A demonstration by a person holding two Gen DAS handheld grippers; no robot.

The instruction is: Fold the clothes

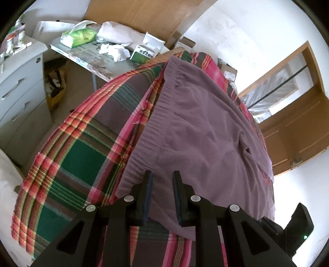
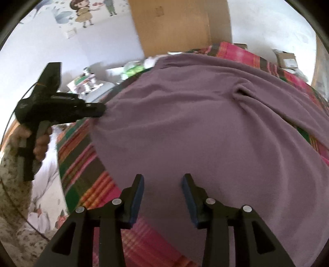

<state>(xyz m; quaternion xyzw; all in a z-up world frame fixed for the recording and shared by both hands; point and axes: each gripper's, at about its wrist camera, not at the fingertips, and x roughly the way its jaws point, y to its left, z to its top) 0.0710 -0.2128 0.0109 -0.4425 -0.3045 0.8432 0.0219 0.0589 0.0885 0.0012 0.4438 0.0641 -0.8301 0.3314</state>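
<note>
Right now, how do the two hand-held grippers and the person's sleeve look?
Both hand-held grippers, left and right, are black plastic with blue finger pads and round silver rivets. The left has a pistol handle and thin cable. The sleeve is speckled cream.

Daylit room, bright and soft, likely from the glazed door point(image 1: 273, 90), which blows out along with the white walls. Weak shadows. Left view sharp; right view motion-smeared, worst at left edge. Heavy fisheye bending, dark corner vignette.

My bedroom at home, plaid blanket point(image 1: 78, 156) on the bed, drawers point(image 1: 20, 92) left of it, cluttered table point(image 1: 102, 61) behind, cartoon stickers point(image 2: 84, 12).
</note>
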